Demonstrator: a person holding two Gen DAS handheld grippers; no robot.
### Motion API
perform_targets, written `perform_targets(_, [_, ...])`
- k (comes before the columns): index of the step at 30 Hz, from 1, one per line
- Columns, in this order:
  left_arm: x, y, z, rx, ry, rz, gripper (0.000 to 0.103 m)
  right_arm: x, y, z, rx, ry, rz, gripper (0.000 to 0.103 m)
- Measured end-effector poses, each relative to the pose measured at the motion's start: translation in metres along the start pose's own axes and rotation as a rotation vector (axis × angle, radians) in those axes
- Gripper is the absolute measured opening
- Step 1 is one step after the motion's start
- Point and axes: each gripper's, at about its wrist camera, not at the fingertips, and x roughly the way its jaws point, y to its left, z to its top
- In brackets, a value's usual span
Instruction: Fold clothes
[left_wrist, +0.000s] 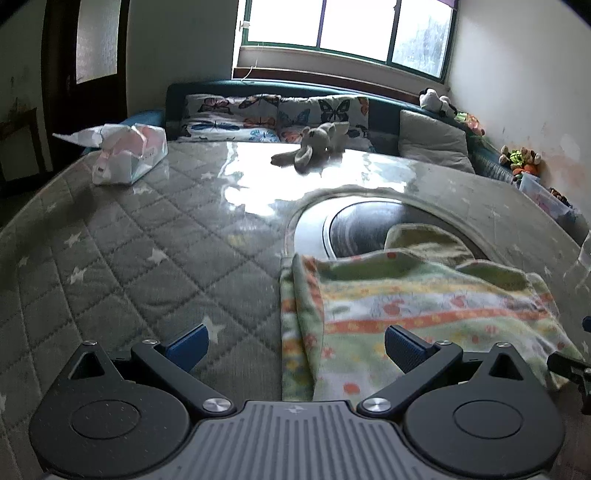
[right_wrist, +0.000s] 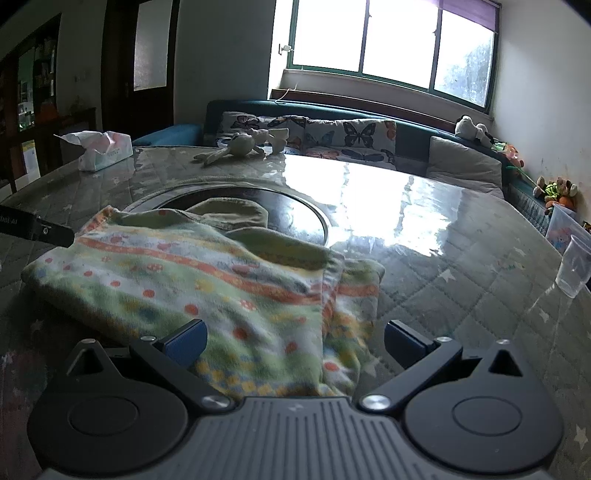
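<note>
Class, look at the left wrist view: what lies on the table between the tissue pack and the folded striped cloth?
Nothing stands there in the left wrist view: only bare quilted star-patterned table cover runs from the tissue pack to the folded striped cloth.

Left gripper (left_wrist: 297, 345) and right gripper (right_wrist: 295, 341): identical in build. Black linkage arms pinned with round silver screws; blue ribbed pads (left_wrist: 402, 345) at the fingertips. Grey ribbed housing between two black discs, marked by a small pale emblem (too small to read). White lettering, partly cut off, printed on the left gripper's black side, seen from the right wrist.
</note>
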Motion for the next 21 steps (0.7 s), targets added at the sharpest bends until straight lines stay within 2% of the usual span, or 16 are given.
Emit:
perform_targets(4, [0.001,0.001,-0.009,0.009,0.020,0.014,0.103,-0.002,-0.005,-0.004,0.014,0.002,-0.015,0.103])
perform_targets(10, [0.002,0.005,-0.015,-0.007,0.035,0.024,0.103,-0.003,-0.020,-0.008,0.058,0.004,-0.081,0.103])
perform_targets(15, [0.001,0.006,-0.016,-0.009,0.035,0.024,0.103,0.000,-0.034,-0.014,0.082,0.036,-0.127,0.103])
perform_targets(21, [0.001,0.006,-0.015,-0.010,0.037,0.025,0.103,0.000,-0.035,-0.007,0.084,0.013,-0.126,0.103])
